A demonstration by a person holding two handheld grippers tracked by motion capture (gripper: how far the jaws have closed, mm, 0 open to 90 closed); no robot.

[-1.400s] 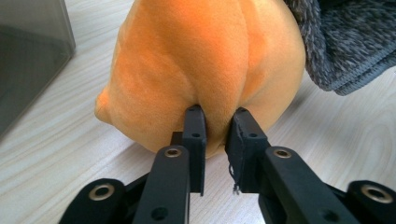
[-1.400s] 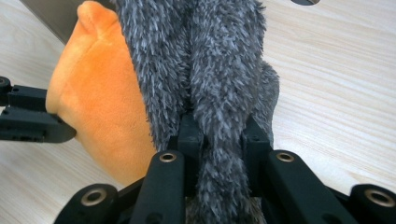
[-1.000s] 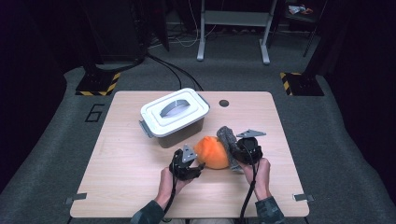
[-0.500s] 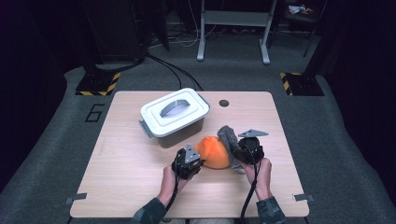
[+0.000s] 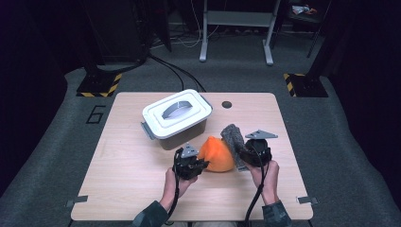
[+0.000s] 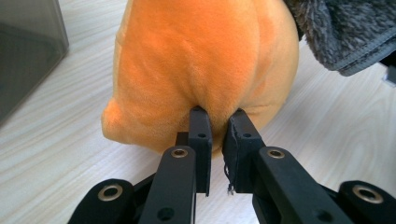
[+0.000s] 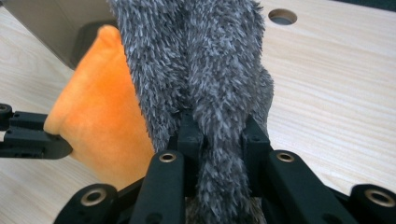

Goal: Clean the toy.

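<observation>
An orange plush cloth (image 5: 217,153) lies bunched on the wooden table (image 5: 127,175), just in front of the box. My left gripper (image 5: 202,163) is at its left edge. Its jaws have just been closing and now pinch a fold of the orange cloth (image 6: 196,56), as the left gripper view (image 6: 218,119) shows. A grey fuzzy cloth (image 5: 232,135) rises to the right of the orange one and leans against it. My right gripper (image 5: 241,155) is shut on its lower part, with the grey pile (image 7: 201,56) squeezed between the jaws (image 7: 219,128).
A grey box with a white handled lid (image 5: 176,118) stands behind the cloths, close to the orange one. A round hole (image 5: 227,104) is in the table near its far edge. Bare tabletop stretches left of the left hand and right of the right hand.
The left gripper's jaws have closed onto the edge of the orange cloth. Both hands have stayed where they were, and the right gripper's hold on the grey cloth is the same.
</observation>
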